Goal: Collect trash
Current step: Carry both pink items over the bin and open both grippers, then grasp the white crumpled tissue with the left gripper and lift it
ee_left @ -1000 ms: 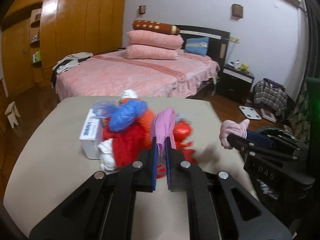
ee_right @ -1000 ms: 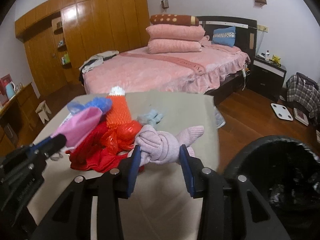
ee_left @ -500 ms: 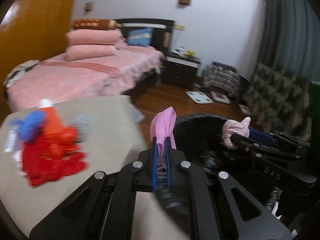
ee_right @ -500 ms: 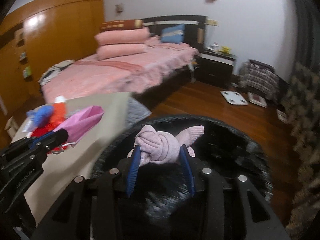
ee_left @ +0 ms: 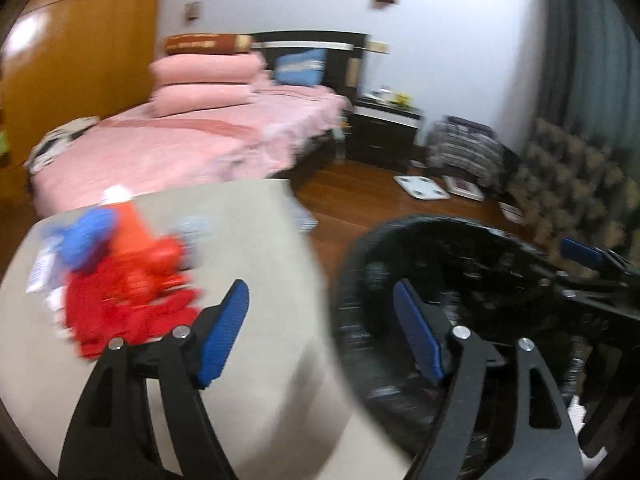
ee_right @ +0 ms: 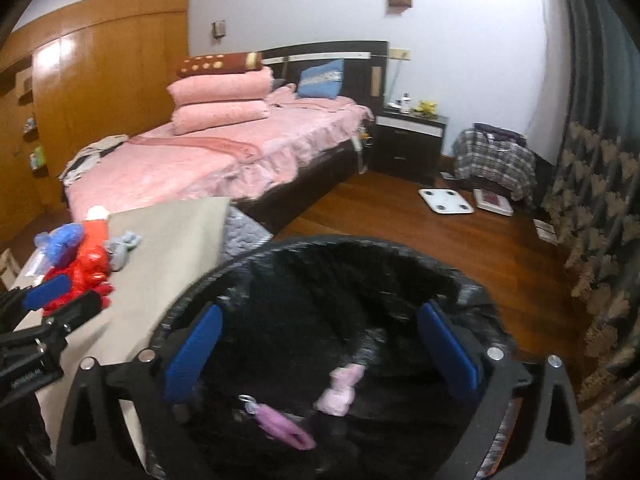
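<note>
Bin interior (ee_right: pixel 320 300) is dark and blurred; the liner is hard to make out. Pink sock bundle (ee_right: pixel 340 390) and pink pouch (ee_right: pixel 280 426) are seen inside the bin, below the released right claw (ee_right: pixel 320 348). Left claw (ee_left: pixel 320 328) is spread empty at the bin's left, over the desk (ee_left: pixel 256 240) edge.

Dim indoor light, motion blur, fisheye vignetting

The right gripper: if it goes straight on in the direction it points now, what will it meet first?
Probably the black-lined trash bin: the open right gripper points down into its mouth, so it would likely reach the pink knotted cloth inside. Depth is hard to judge.
</note>
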`<state>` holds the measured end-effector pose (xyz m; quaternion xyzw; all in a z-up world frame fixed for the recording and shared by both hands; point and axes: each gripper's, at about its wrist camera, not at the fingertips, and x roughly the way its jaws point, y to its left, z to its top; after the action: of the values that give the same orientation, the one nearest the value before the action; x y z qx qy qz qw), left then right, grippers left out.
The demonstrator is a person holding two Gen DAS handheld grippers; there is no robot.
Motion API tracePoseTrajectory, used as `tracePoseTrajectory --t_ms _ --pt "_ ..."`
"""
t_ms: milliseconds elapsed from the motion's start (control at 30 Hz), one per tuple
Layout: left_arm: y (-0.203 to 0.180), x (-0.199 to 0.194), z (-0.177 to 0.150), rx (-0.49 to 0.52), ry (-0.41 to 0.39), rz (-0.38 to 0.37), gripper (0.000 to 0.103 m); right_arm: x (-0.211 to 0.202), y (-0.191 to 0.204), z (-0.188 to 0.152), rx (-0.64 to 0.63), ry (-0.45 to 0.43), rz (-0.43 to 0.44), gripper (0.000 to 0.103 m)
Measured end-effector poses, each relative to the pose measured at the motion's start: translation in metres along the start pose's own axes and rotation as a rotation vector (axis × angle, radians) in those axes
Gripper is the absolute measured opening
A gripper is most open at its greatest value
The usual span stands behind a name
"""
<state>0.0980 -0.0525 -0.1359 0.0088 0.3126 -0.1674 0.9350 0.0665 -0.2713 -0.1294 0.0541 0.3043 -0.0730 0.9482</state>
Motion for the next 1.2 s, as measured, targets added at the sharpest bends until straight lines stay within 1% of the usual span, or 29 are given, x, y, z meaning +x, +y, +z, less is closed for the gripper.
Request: tracePoseTrajectory --t_ms 133,233,333,467,533,633,767,833,1033,1133,1167,1200 --pt "0.053 -0.019 -0.007 -0.056 -0.02 0.149 0.077 0.005 0.036 0.005 -0.038 -0.003 0.071 0.097" --pt "0.085 -0.028 -0.011 -0.087 -0.018 0.23 0.077 0.013 0.072 0.01 -0.069 0.001 0.148 0.097" --pt "0.121 -0.036 -0.017 -0.13 -0.008 0.314 0.077 0.02 0.105 0.011 -0.098 0.004 0.204 0.097" --pt "0.161 -0.04 -0.022 -0.178 0.009 0.382 0.077 0.031 0.148 0.006 -0.145 0.01 0.248 0.097" --pt "0.177 -0.038 -0.025 -0.193 0.022 0.411 0.074 0.038 0.166 0.003 -0.165 0.013 0.26 0.097" --pt "0.196 -0.027 -0.027 -0.219 0.046 0.433 0.068 0.052 0.19 -0.001 -0.194 0.019 0.261 0.097" --pt "0.212 -0.014 -0.029 -0.238 0.079 0.429 0.06 0.07 0.212 -0.005 -0.223 0.034 0.256 0.096" --pt "0.218 -0.005 -0.027 -0.238 0.091 0.42 0.059 0.075 0.218 -0.007 -0.234 0.037 0.251 0.096" --pt "0.219 0.013 -0.024 -0.235 0.113 0.378 0.058 0.085 0.229 -0.013 -0.253 0.054 0.25 0.096" --pt "0.219 0.022 -0.024 -0.242 0.131 0.337 0.046 0.086 0.228 -0.018 -0.261 0.062 0.25 0.096" --pt "0.219 0.024 -0.025 -0.246 0.134 0.311 0.036 0.087 0.228 -0.019 -0.262 0.066 0.25 0.096" --pt "0.219 0.026 -0.025 -0.25 0.132 0.284 0.031 0.087 0.228 -0.02 -0.262 0.069 0.25 0.096"
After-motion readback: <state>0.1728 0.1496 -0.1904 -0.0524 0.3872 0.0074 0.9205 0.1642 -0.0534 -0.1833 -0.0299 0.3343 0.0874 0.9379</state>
